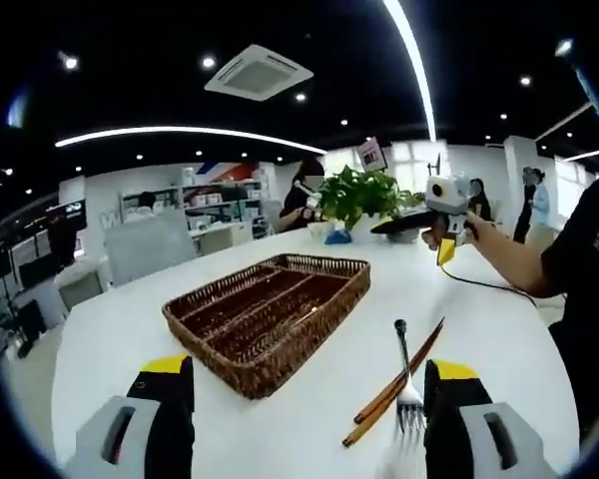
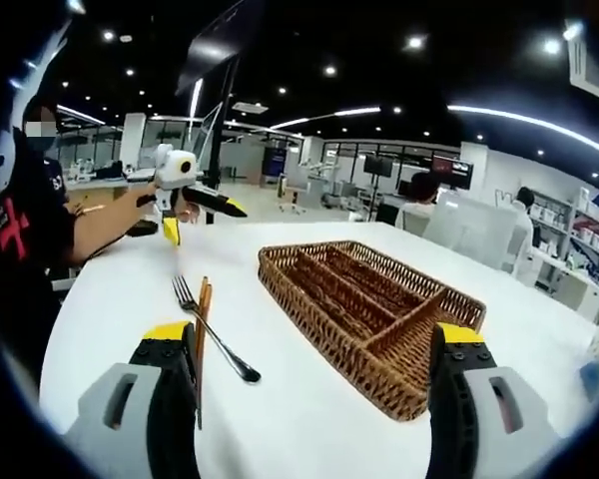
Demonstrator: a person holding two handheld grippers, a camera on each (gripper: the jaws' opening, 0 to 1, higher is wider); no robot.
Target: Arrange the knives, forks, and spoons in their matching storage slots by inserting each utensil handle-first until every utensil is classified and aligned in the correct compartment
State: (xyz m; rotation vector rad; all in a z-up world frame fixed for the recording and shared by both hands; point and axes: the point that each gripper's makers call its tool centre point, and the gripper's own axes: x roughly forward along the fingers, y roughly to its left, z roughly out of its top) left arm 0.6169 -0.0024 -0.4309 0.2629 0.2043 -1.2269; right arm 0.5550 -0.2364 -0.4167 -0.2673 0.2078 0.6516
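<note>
Both tools are raised above a white desk (image 1: 309, 419), each with its jaws spread wide and nothing between them: the left tool (image 1: 309, 424) in the left gripper view, the right tool (image 2: 314, 399) in the right gripper view. The opposite tool appears in each view held up in the person's hand.

A brown wicker tray (image 1: 270, 319) with long dividers sits on the desk; its compartments look empty. In the right gripper view the tray (image 2: 369, 309) lies ahead and toward the right jaw.

A metal fork (image 1: 406, 384) lies flat on the desk, apart from the tray, its tines toward the left tool's right jaw. A pair of brown chopsticks (image 1: 394, 389) lies beside it, crossing under or against it; which, cannot be told. In the right gripper view the fork (image 2: 215, 329) and chopsticks (image 2: 202, 334) lie near the left jaw.

A potted green plant (image 1: 364, 195) stands at the desk's far edge.
</note>
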